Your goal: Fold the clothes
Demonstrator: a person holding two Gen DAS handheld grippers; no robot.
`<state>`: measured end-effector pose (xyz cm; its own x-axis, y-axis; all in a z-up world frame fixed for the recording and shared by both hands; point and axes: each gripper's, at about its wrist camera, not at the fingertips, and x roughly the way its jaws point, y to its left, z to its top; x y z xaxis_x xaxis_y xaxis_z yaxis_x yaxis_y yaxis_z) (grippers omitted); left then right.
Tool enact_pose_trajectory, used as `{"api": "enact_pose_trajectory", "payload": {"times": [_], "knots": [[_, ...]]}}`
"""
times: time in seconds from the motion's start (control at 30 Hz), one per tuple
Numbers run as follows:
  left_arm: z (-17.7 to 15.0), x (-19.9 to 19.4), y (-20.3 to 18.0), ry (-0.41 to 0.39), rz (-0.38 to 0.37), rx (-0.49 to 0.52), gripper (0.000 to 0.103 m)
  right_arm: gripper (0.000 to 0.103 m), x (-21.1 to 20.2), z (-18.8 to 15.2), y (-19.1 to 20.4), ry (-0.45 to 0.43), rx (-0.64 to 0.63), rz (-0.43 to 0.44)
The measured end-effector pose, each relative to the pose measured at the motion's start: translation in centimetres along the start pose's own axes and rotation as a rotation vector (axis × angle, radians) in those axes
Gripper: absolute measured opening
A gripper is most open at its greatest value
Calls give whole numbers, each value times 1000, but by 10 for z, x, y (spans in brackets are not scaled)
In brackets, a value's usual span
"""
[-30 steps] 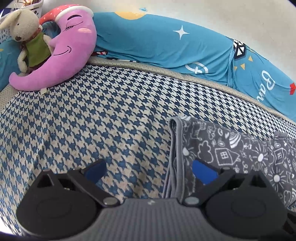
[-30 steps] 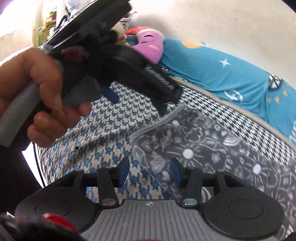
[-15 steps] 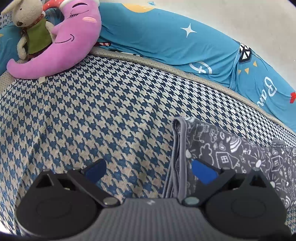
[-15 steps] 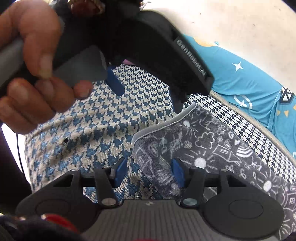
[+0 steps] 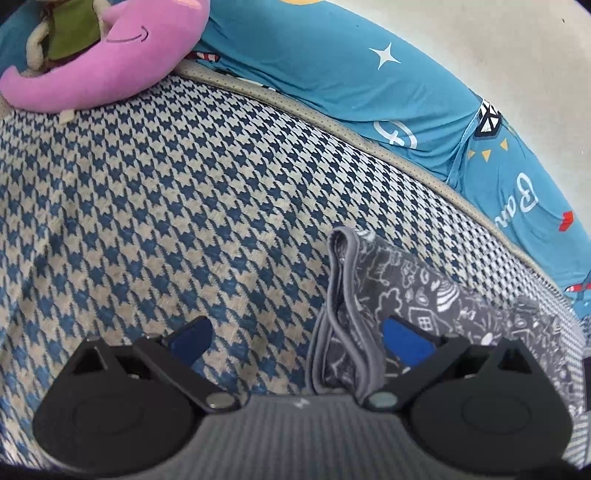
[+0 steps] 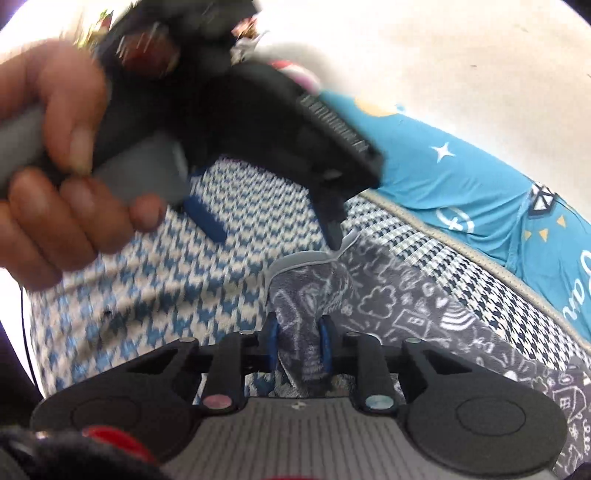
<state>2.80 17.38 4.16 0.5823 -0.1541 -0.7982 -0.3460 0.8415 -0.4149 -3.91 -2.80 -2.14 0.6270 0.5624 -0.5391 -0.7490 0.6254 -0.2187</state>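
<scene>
A grey garment (image 5: 424, 295) printed with white doodles lies on the houndstooth bed cover (image 5: 184, 192). Its folded grey hem (image 5: 343, 280) runs between the spread fingers of my left gripper (image 5: 297, 339), which is open, the hem close to the right pad. In the right wrist view my right gripper (image 6: 298, 343) is shut on a bunched corner of the garment (image 6: 406, 306), cloth pinched between its blue pads. A hand (image 6: 55, 166) holds the left gripper (image 6: 269, 225) above that corner, and its far fingertip (image 6: 332, 230) touches the hem.
A pink moon pillow (image 5: 110, 62) and a plush rabbit (image 5: 62, 33) rest at the back left. Teal bedding (image 5: 369, 85) with stars lines the back against a white wall (image 6: 443, 55). The bed cover stretches bare to the left of the garment.
My right gripper has shut on the garment's corner and bunched it. The left gripper has moved forward over the hem and stays open.
</scene>
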Motion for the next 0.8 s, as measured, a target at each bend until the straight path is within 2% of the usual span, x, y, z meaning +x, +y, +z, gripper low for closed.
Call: {"api": "enact_pose_trajectory", "payload": {"times": [0.17, 0.4, 0.5, 0.7, 0.73, 0.77, 0.8], "knots": [[1, 3, 5, 26, -96, -72, 103, 21, -12, 8, -15, -36, 82, 36], [-2, 19, -6, 93, -188, -94, 103, 21, -25, 10, -22, -58, 117, 53], [-4, 27, -13, 116, -216, -87, 103, 21, -27, 10, -23, -57, 111, 62], [-4, 35, -25, 105, -272, -54, 102, 21, -30, 9, -25, -56, 99, 82], [-4, 36, -27, 103, -284, -49, 96, 21, -31, 9, -25, -55, 98, 85], [-4, 37, -28, 104, -290, -44, 85, 21, -31, 9, -25, -55, 95, 87], [-4, 39, -30, 109, -287, -43, 79, 21, -32, 7, -24, -52, 87, 82]]}}
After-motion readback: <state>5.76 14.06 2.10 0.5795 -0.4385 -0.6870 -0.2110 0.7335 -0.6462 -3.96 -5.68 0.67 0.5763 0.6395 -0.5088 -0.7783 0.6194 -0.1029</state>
